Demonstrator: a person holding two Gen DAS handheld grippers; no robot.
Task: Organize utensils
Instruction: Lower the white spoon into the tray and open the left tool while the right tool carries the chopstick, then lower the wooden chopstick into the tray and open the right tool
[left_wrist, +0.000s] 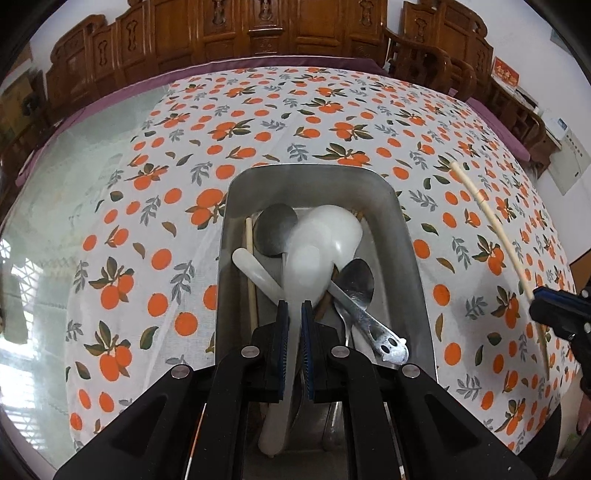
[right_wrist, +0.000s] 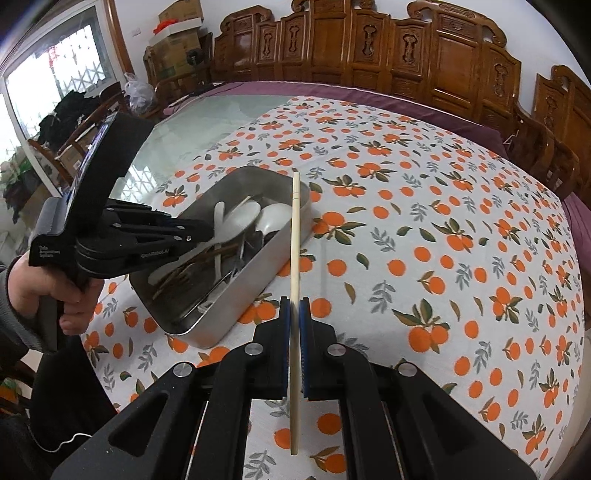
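- The left gripper (left_wrist: 294, 308) is inside the metal tray (left_wrist: 410, 236), and its pads are clamped on the handle of a large white spoon (left_wrist: 325, 236); the bowl of the spoon points to the far end of the tray.
- The tray stands on a tablecloth with oranges (left_wrist: 314, 107). In it lie also a dark round spoon (left_wrist: 275, 229), a small white spoon (left_wrist: 255, 269), a steel spoon (left_wrist: 356, 284), a flat metal handle with holes (left_wrist: 384, 339) and a pale chopstick (left_wrist: 251, 280) along the left wall.
- The right gripper (right_wrist: 294, 308) is to the right of the tray, above the cloth, and its pads are pressed together on one pale chopstick (right_wrist: 294, 236). The stick goes through the claw; its far tip is seen over the right rim of the tray, but whether it touches the rim cannot be told.
- The step in hand seems to be the taking out or sorting of pieces: each hand has one utensil, and the tray is not yet sorted.
- For the next move, the left hand probably needs to lift the white spoon straight up, because the steel spoon and the small white spoon lie against or under it and may come with it.
- The right hand needs a free place for the chopstick, well apart from the left gripper, so that the two tools do not knock together.
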